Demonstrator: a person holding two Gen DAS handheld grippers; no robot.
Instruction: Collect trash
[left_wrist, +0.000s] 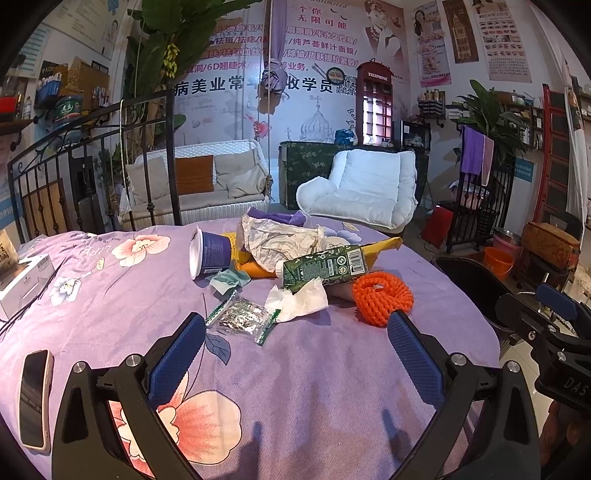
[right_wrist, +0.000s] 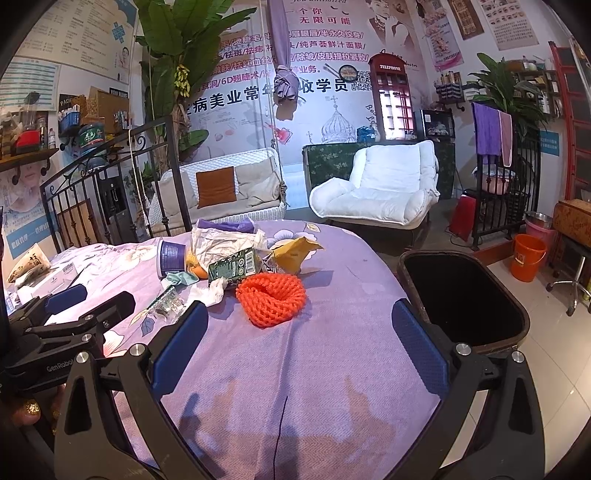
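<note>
Purple floral tablecloth (left_wrist: 314, 369) is carrying piled trash while both grippers, left gripper (left_wrist: 295, 354) and right gripper (right_wrist: 299, 343), are hovering spread and empty. Reaching carelessly for the orange foam net (right_wrist: 271, 299) risks snagging the tissue (right_wrist: 214, 291) or missing the black bin (right_wrist: 461, 295).

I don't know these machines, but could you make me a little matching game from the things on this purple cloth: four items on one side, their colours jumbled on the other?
Things:
1. foam net
2. drink carton
3. paper cup
4. tissue

Colours:
A. white
B. dark green
C. orange
D. blue with a white rim

Pairs: 1-C, 2-B, 3-D, 4-A
</note>
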